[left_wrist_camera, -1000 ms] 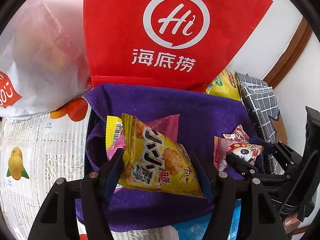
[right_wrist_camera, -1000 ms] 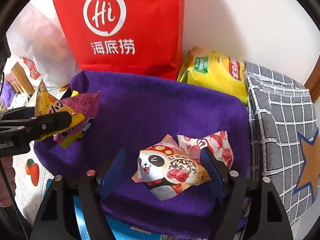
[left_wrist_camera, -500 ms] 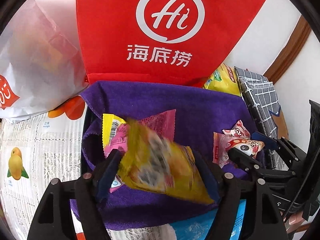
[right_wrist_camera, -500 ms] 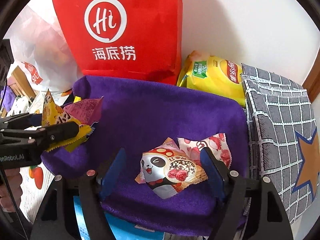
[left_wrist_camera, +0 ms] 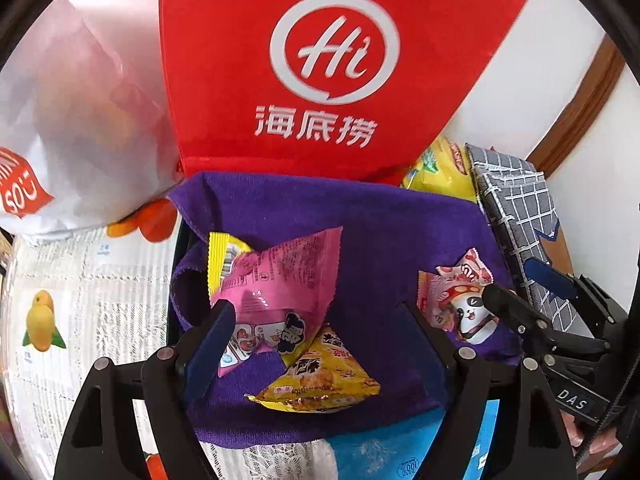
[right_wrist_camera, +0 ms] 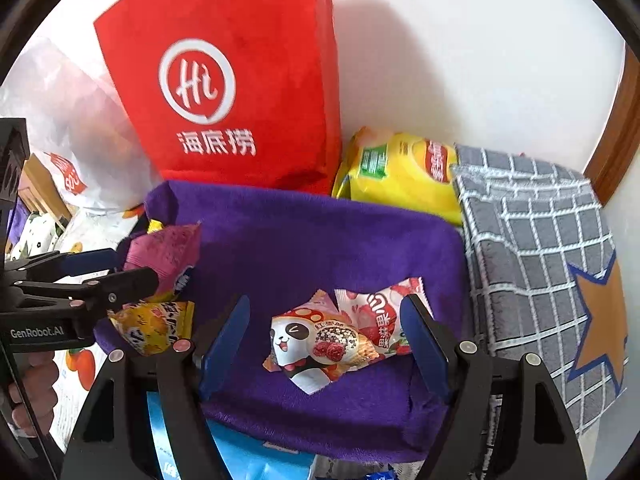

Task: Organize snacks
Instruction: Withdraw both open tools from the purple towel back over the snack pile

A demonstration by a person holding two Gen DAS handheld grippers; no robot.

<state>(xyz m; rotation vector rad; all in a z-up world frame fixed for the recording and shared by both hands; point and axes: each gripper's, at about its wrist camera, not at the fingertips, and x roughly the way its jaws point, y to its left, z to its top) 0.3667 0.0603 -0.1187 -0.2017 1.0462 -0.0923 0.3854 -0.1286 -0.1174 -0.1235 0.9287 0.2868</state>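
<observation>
My left gripper (left_wrist_camera: pixel 320 344) has just been opening — its jaws stand spread, the yellow snack packet (left_wrist_camera: pixel 320 380) lying loose between them on the purple cloth (left_wrist_camera: pixel 380 232) beside a pink packet (left_wrist_camera: pixel 280 280). My right gripper (right_wrist_camera: pixel 324 340) hangs parted around the panda packet (right_wrist_camera: pixel 316 344) — pads clear. A red bag (right_wrist_camera: pixel 240 92) stands behind.
</observation>
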